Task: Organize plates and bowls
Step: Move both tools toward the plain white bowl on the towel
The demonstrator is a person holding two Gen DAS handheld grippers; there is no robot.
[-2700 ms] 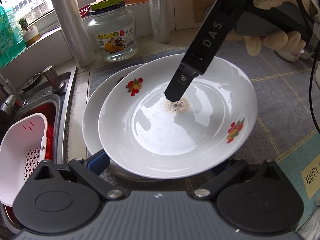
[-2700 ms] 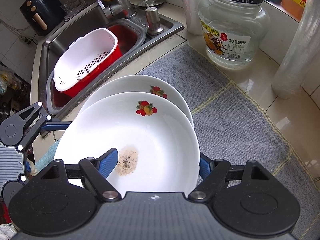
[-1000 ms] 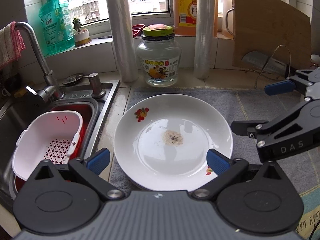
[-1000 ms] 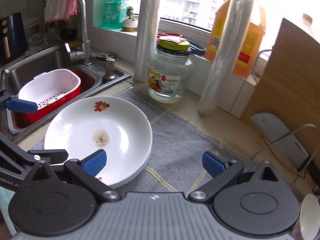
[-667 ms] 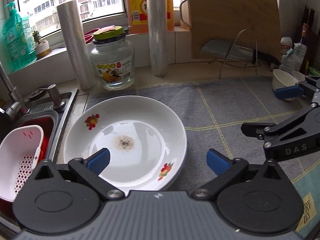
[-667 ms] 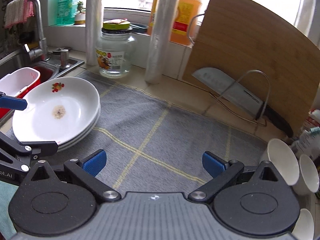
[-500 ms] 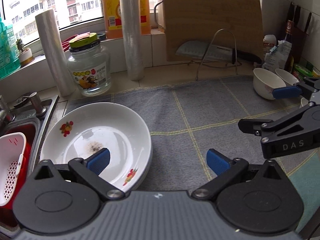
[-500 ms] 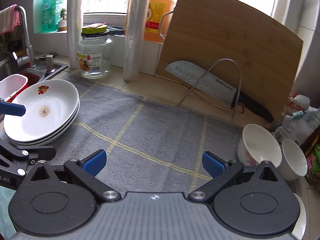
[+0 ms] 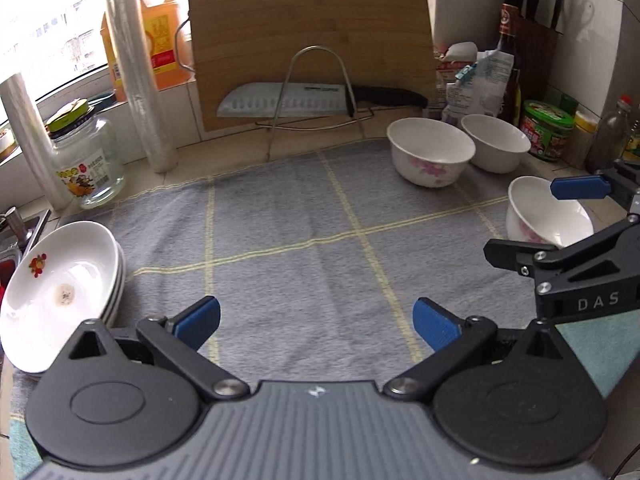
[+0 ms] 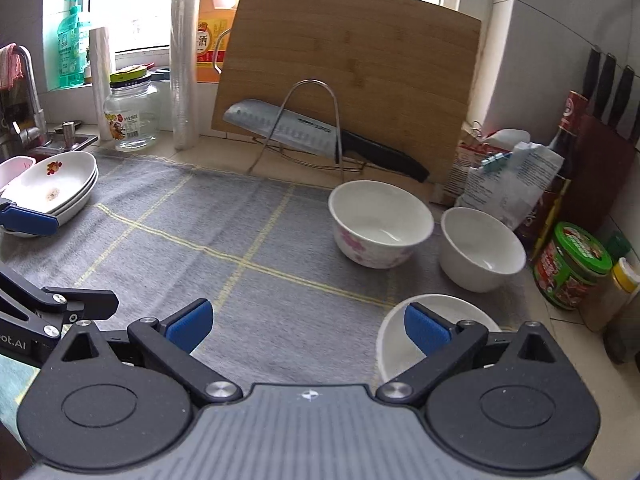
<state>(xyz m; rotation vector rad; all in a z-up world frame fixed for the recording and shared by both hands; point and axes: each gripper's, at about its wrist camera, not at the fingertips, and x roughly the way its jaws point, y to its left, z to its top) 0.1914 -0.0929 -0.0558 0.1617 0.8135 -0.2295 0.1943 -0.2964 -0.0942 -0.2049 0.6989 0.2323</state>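
Observation:
Stacked white plates [image 9: 60,288] with a fruit print lie at the left end of the grey mat [image 9: 300,216]; the top one has a brown stain. They also show in the right wrist view as plates [image 10: 52,184]. A flowered bowl [image 10: 380,224] and a plain white bowl [image 10: 482,248] stand at the back right. A third bowl [image 10: 394,344] is nearest, partly under the right finger of my right gripper [image 10: 308,326], which is open and holds nothing. My left gripper [image 9: 316,322] hangs open over bare mat, right of the plates.
A wooden cutting board [image 9: 312,40] leans on the back wall with a cleaver [image 9: 288,100] on a wire rack. A glass jar [image 9: 84,160], film rolls and an oil bottle stand back left. Jars, bottles and bags [image 10: 572,272] crowd the right edge.
Both grippers let go of the top plate on the stack, then swung right along the mat. The plates slid to the left edge of view and the bowls came into sight.

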